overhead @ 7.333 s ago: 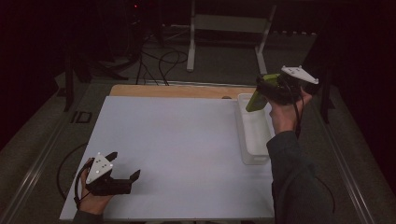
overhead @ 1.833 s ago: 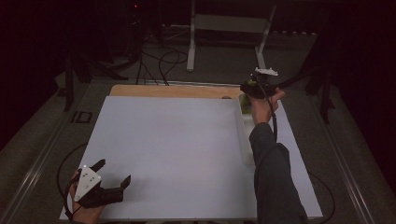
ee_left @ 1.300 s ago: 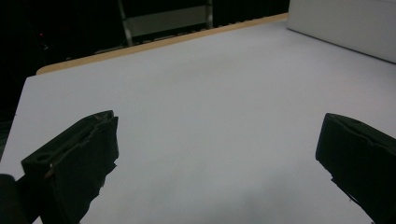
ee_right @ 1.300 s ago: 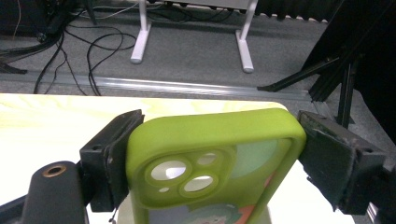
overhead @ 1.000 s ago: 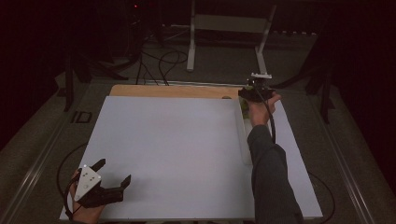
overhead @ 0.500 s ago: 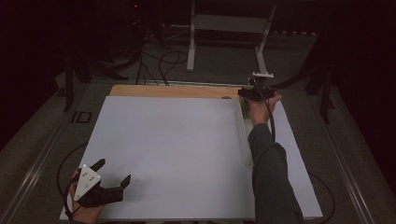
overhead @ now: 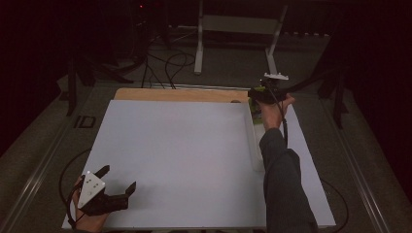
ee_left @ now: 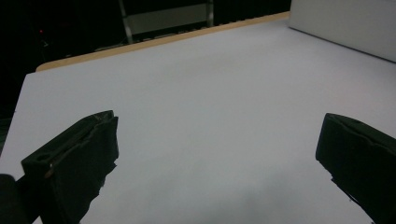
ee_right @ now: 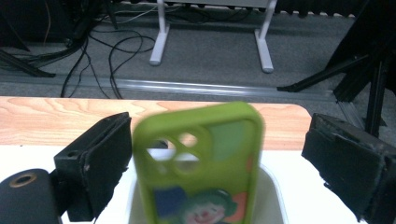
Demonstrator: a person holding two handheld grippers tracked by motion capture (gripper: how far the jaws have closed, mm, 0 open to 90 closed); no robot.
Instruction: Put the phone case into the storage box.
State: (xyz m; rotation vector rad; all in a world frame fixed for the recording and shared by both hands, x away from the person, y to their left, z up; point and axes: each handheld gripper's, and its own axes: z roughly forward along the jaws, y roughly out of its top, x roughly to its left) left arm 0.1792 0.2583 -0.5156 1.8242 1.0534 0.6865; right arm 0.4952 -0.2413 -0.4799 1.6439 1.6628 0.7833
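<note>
A lime-green phone case (ee_right: 201, 158) with a clown picture stands upright in the far end of a white tray (ee_right: 275, 186). It is between the jaws of my right gripper (ee_right: 217, 140). The jaws have just been opening: the left jaw is close beside the case and the right jaw is well clear of it. In the high view the right gripper (overhead: 257, 94) hovers over the tray's far end, and a sliver of the green case (overhead: 253, 104) shows under it. My left gripper (overhead: 118, 178) rests open and holds nothing at the near left corner of the white table (overhead: 184, 155).
The long white tray (overhead: 255, 145) runs along the table's right side. A wooden strip (overhead: 180, 94) borders the far edge. Beyond it, stand legs and cables lie on the floor (ee_right: 163, 51). The left gripper (ee_left: 219, 135) faces bare white table.
The right hand has come down from holding the green case up high to the tray's far end. The left hand shifted slightly toward the near left corner. Over the last second nothing visibly moved.
</note>
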